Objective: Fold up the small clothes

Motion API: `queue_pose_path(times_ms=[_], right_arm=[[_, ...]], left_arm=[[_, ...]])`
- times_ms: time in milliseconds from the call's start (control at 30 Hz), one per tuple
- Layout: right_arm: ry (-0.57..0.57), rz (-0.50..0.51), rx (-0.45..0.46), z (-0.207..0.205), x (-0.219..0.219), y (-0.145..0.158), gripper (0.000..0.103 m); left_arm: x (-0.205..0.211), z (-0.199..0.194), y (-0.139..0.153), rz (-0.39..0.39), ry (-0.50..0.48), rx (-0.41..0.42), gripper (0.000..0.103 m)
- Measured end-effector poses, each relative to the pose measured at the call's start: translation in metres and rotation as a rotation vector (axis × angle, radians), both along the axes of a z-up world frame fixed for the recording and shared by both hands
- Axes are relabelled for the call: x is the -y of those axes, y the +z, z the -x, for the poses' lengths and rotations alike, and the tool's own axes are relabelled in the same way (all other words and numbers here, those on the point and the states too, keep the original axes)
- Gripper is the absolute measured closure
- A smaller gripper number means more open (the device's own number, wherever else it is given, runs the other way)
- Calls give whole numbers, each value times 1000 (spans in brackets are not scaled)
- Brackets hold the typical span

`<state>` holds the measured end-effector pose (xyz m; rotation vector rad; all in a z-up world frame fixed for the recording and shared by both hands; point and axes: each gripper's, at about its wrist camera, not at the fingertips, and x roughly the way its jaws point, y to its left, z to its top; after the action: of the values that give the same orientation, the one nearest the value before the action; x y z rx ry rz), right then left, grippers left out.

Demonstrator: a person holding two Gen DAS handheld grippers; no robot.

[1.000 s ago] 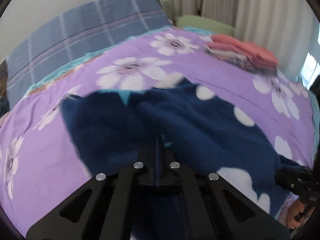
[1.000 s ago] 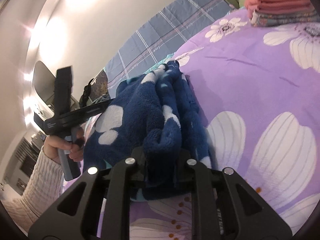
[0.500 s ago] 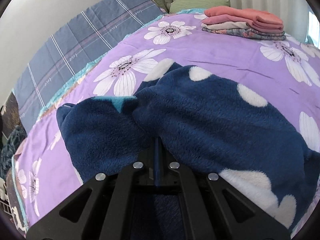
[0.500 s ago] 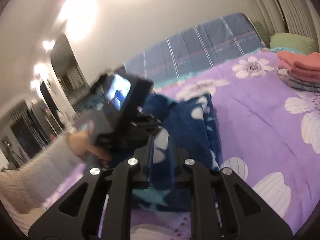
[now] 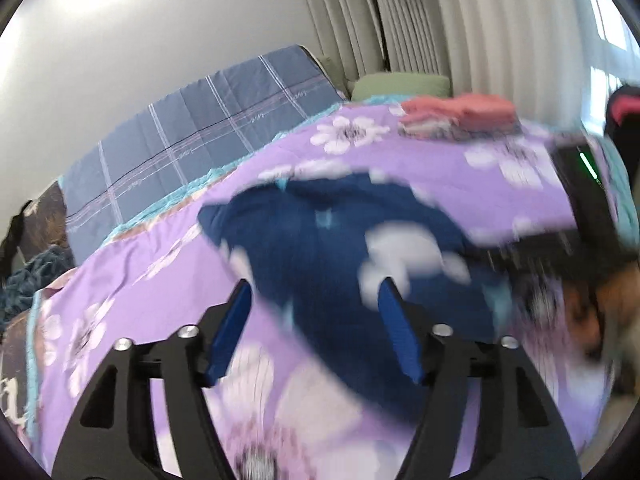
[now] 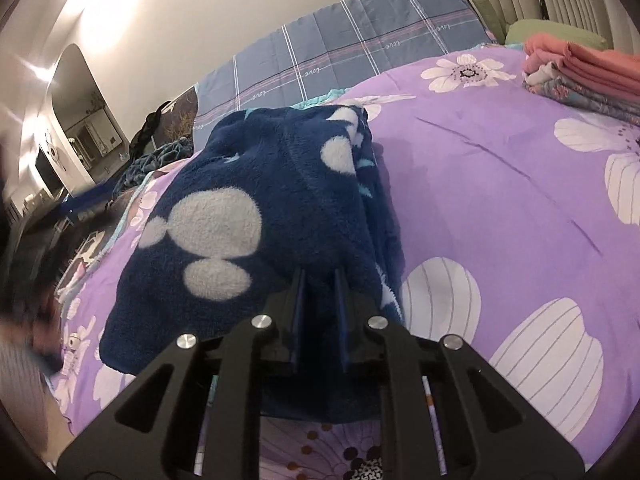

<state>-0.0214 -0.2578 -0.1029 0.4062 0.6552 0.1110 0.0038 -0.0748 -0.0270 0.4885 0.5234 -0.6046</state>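
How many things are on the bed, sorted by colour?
Dark blue spotted fleece garment: 1
Folded pile, pink layers above greyish floral ones, separate pieces unclear: 1
Green pillow: 1
Blue checked cover: 1
Total: 4

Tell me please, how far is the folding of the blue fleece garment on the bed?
Done: a stack of folded clothes sits at the far side of the purple bedspread. In hand: the blue fleece garment lies doubled over; the right tongs are shut on its near edge, while the left tongs are opening with nothing pinched. Left: probably one more fold, then moving it to the stack.
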Motion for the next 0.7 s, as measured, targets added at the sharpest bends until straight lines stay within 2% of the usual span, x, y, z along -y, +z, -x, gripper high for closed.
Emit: queue_pose_path(times_ms=[100,233,333,400,500,600,700], right_arm=[[5,-14,-1,2,0,0,90],[7,6,1,-2,-1,0,90],[8,14,3,-3,0,1,90],[9,13,4,-3,0,1,90],[1,33,4,-2,-3,1,90],[-22,134,0,-3,-14,2,90],[-5,116,-7,-4,-14,0,90]], left_arm=[[-13,34,-30,-33,-11,-78,32],[-3,42,-58,-9,6,-155,31],[19,33,-71,1,49,-136,31],[35,22,-80,-71,148,-75,30],[36,15,-77,-77,222,-59,30],[25,20,-83,-186,263,1,29],[8,21,-88,-159,278,-55,29]])
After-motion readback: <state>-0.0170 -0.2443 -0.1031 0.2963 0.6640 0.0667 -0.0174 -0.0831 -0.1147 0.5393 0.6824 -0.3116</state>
